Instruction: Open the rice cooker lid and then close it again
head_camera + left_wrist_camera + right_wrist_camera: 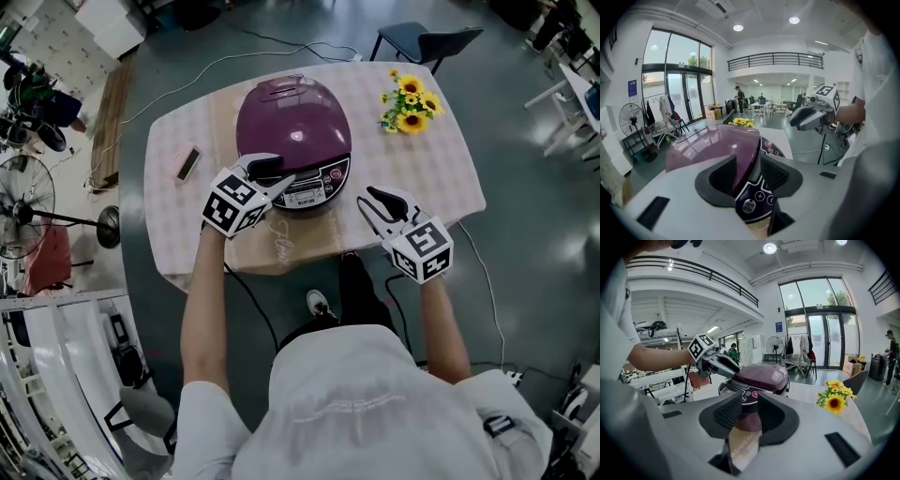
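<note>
The purple rice cooker [292, 131] stands in the middle of the table with its lid [712, 145] down. My left gripper [279, 174] is at the cooker's front, just above the control panel [309, 192]. In the left gripper view its jaws [749, 173] straddle the lid's front edge, one finger on the lid's top and the other against the panel side, closed on that edge. My right gripper [367, 199] hovers to the right of the cooker's front, apart from it. Its jaws [749, 411] stand narrowly open with nothing between them.
A bunch of sunflowers [410, 101] lies at the table's far right corner. A small dark flat object [188, 163] rests on the checked tablecloth [431, 178] left of the cooker. A chair [427, 42] stands behind the table and a floor fan [23, 202] at far left.
</note>
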Motion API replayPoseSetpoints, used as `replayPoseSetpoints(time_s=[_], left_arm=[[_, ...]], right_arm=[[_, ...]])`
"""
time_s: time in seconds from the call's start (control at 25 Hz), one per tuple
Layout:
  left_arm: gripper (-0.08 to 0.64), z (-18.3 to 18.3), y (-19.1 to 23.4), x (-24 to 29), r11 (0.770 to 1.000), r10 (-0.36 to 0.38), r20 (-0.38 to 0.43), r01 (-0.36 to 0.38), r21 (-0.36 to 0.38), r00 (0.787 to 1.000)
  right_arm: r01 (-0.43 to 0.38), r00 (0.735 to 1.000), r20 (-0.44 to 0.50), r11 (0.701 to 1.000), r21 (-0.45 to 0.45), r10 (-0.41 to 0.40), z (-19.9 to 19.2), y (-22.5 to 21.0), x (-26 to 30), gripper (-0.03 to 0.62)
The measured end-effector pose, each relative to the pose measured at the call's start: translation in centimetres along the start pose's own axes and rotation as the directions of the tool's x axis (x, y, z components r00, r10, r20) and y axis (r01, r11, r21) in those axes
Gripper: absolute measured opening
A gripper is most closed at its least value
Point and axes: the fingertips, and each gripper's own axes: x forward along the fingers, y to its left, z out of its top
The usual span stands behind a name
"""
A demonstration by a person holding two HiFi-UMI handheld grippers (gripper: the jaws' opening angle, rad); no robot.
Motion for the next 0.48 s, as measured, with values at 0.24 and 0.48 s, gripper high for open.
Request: replayPoseSetpoints(time_s=[0.24,0.48], left_arm=[[0.145,-1.1,0.3,0.8,0.999,0.006,-0.009,-0.007,-0.042,1.0],[0.078,-1.1,0.9,0.6,0.997,0.045,-0.006,-0.046,-0.063,0.999]], right_arm=[[0.0,1.0,-0.01,1.0,0.007,0.0,-0.7,-0.4,0.2,0.118],[-0.007,1.0,-0.019,1.0,0.012,0.007,-0.9,-0.3,0.3,0.118]])
